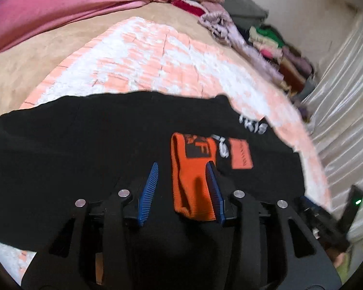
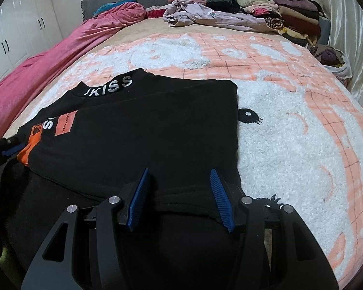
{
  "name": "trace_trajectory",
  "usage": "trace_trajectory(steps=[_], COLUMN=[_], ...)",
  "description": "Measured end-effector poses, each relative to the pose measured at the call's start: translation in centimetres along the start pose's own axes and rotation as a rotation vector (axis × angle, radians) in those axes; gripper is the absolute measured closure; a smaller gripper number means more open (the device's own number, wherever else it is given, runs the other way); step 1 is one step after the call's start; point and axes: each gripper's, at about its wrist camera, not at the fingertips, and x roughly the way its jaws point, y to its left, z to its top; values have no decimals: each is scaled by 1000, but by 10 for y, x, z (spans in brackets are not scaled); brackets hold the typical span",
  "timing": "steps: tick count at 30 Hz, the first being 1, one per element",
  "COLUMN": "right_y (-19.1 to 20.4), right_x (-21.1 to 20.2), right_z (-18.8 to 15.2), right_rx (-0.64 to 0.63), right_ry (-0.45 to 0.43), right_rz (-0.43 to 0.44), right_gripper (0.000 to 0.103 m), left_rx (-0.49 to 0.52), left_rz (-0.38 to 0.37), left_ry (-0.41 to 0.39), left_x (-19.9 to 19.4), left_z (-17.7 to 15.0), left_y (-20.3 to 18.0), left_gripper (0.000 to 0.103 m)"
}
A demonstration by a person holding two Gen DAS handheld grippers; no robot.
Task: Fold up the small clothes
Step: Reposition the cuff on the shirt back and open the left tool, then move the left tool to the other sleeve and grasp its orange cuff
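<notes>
Several clothes piles (image 2: 278, 12) lie behind black sweater (image 2: 138, 133).

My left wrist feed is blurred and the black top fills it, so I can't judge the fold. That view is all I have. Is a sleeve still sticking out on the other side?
Observer: No. In the right wrist view the black top lies flat on the blanket, and its edge on the right of that picture runs straight, with no sleeve out.
Operator: Where is the right gripper?
Observer: The right gripper is over the top's near hem, with its fingers apart and nothing pinched.
Operator: What's beyond the pink quilt?
Observer: White cupboard doors stand behind the pink quilt.
</notes>
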Motion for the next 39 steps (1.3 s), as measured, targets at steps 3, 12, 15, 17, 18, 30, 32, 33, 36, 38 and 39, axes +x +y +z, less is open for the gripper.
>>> trace_trajectory(steps=[3, 12, 15, 17, 18, 30, 32, 33, 36, 38, 39], right_y=[4, 23, 27, 29, 29, 31, 33, 34, 40, 45, 47], right_x=[-10, -13, -3, -4, -5, -26, -30, -32, -36, -39, -41], right_z=[-1, -4, -9, -9, -8, -9, -8, -8, -7, -6, -5], right_rx=[-20, -66, -68, -71, -71, -57, -61, -63, -69, -73, -77], right_ry=[-36, -27, 11, 8, 7, -28, -38, -41, -50, -55, -61], right_rz=[9, 40, 22, 14, 14, 58, 69, 72, 86, 94, 98], right_gripper=[47, 43, 41, 41, 40, 26, 26, 26, 26, 24, 24], left_rx=[84, 341, 367, 391, 397, 356, 345, 336, 313, 295, 283], left_rz=[6, 104, 167, 179, 175, 175, 182, 183, 196, 205, 209], left_ry=[-62, 43, 88, 74, 67, 4, -18, -30, -61, -78, -87], left_x=[-15, 23, 43, 39, 37, 16, 8, 3, -7, -13, -16], left_z=[-2, -31, -38, -40, -40, -34, -34, -34, -32, -31, -31], left_y=[-22, -78, -77, -81, -83, -80, -77, -75, -69, -65, -63], left_gripper=[71, 37, 30, 22, 18, 10, 10, 10, 10, 10, 10])
